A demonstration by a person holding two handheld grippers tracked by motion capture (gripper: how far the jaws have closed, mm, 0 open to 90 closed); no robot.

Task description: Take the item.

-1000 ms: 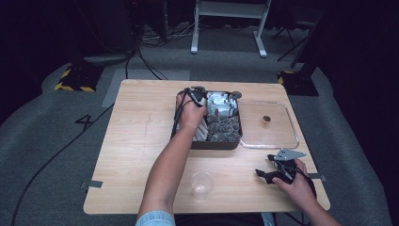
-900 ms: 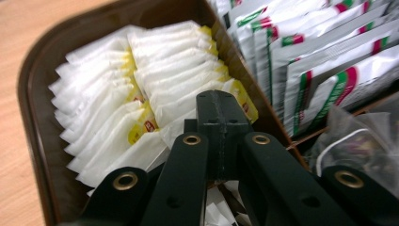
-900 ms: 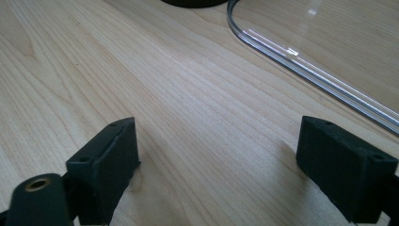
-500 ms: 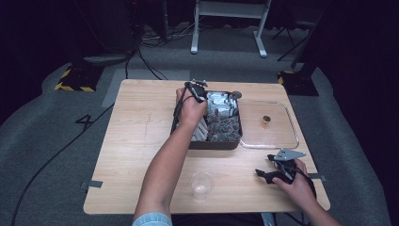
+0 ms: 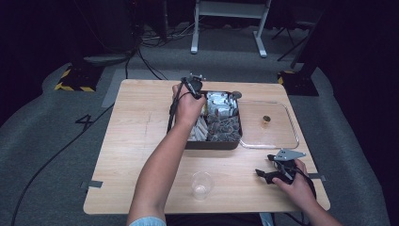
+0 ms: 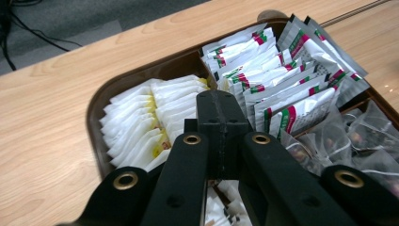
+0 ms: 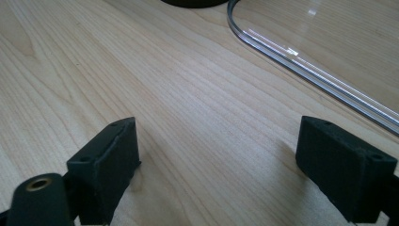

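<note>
Progress looks slight: the left gripper [image 5: 203, 89] hangs over the far left compartment of the dark compartmented tray [image 5: 211, 144] at the middle of the desk [image 5: 136, 141], jaws clenched, and I cannot tell whether they pinch one of the white paper sachets [image 6: 141, 127]. The clear plastic cup [image 5: 201, 185] by the near edge looks empty, so any filling is left. The right gripper [image 5: 273, 170] rests near the near right corner with jaws released, beside the clear lid [image 5: 270, 127].
</note>
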